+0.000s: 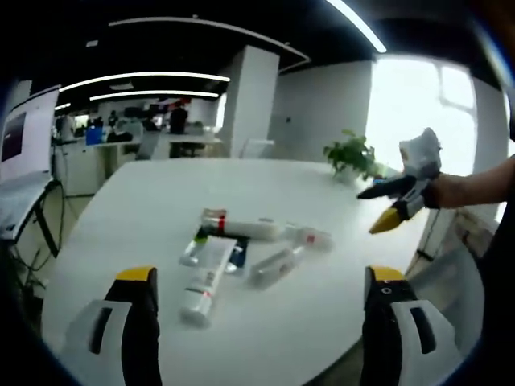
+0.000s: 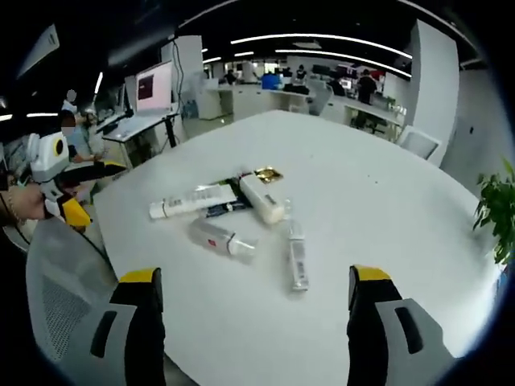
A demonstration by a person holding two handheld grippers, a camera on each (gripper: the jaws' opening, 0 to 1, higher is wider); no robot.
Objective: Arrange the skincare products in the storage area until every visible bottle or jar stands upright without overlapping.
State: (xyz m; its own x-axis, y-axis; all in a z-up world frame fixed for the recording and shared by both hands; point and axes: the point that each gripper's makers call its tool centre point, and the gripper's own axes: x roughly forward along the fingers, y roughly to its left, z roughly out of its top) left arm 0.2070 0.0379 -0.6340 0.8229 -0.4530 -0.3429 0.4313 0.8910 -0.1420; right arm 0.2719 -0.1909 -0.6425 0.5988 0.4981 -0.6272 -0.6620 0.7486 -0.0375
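an open office with strip lights, desks and screens lies behind a big white table point(image 1: 145, 209). a plant point(image 1: 351, 154) stands at its far edge in the left gripper view. the skincare products lie in a loose heap near the middle of the table, all on their sides, none upright.

in the left gripper view a white tube point(image 1: 203, 283) lies nearest, its long axis running roughly away from the camera. a long tube point(image 1: 245, 227) with a red band crosses the heap behind it, and a clear bottle point(image 1: 275, 264) lies slanted to the right of the white tube. a dark tube point(image 1: 236, 256) is tucked between them, partly covered. several overlap or touch.

the left gripper point(image 1: 261, 322) hangs over the near table edge with its jaws spread wide and nothing between them. the heap sits straight ahead between the jaw lines, the white tube closest to the left jaw.

in the right gripper view the right gripper point(image 2: 253, 322) is likewise spread and empty. a clear bottle point(image 2: 297, 256) lies ahead of it, long axis pointing towards the camera, set a little apart from the others.

both grippers are well short of the heap. the work seems barely begun. the left looks better placed for the white tube, the right for the separate bottle.
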